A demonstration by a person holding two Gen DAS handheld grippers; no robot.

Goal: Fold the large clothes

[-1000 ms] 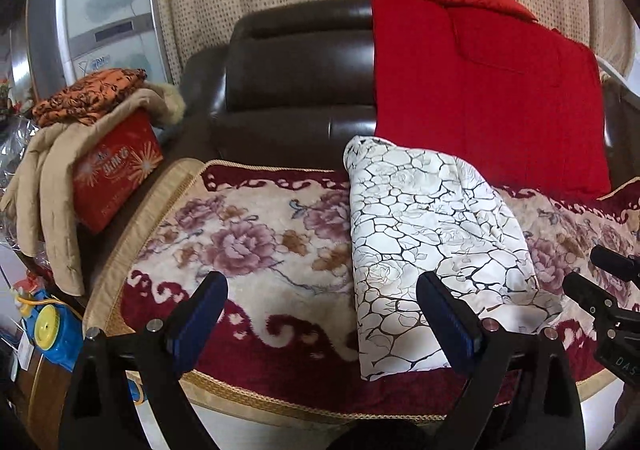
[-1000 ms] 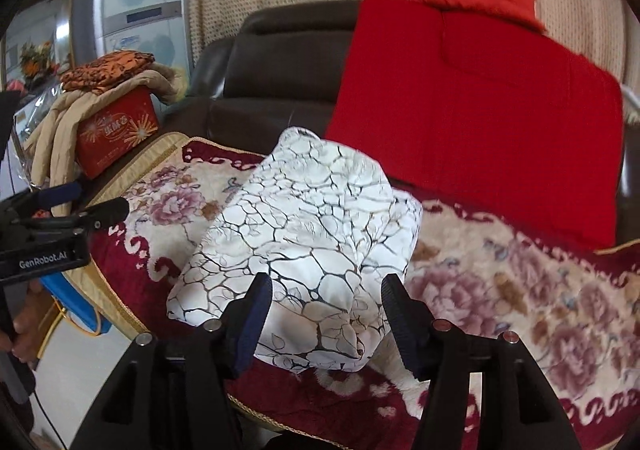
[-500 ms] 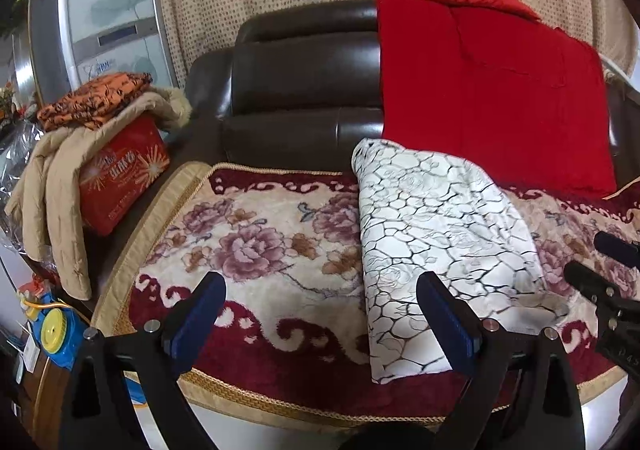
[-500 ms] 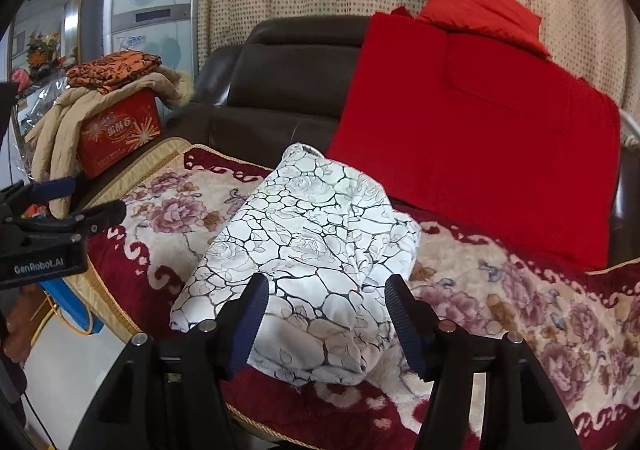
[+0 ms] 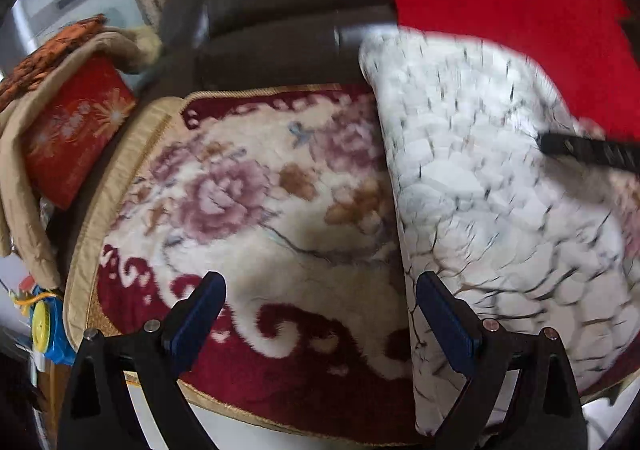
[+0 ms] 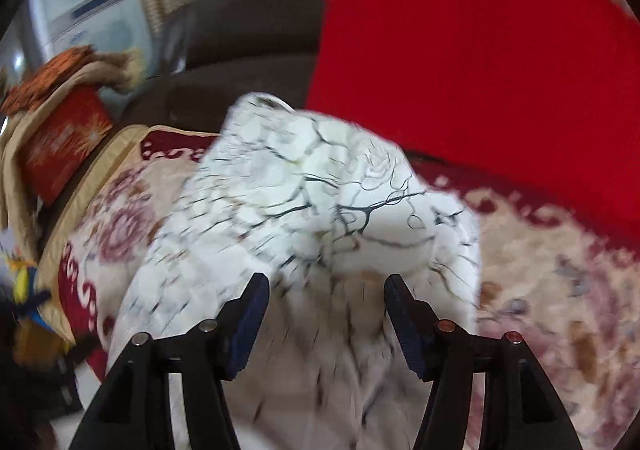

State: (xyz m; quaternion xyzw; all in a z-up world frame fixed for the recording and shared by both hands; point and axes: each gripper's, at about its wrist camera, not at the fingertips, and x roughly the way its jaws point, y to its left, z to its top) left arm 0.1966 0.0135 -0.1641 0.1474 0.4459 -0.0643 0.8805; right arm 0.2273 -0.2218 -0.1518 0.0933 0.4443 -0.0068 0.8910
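My left claw (image 5: 320,310) stands wide open with nothing between its pads, over the floral cover (image 5: 248,210) just left of the garment's (image 5: 500,210) near edge. My right claw (image 6: 326,308) is open too, its jaws apart above the garment (image 6: 320,190), gripping nothing. The white, crack-patterned garment lies folded on the sofa (image 5: 280,10) seat, in front of the red cushion (image 6: 480,50). Both views are blurred.
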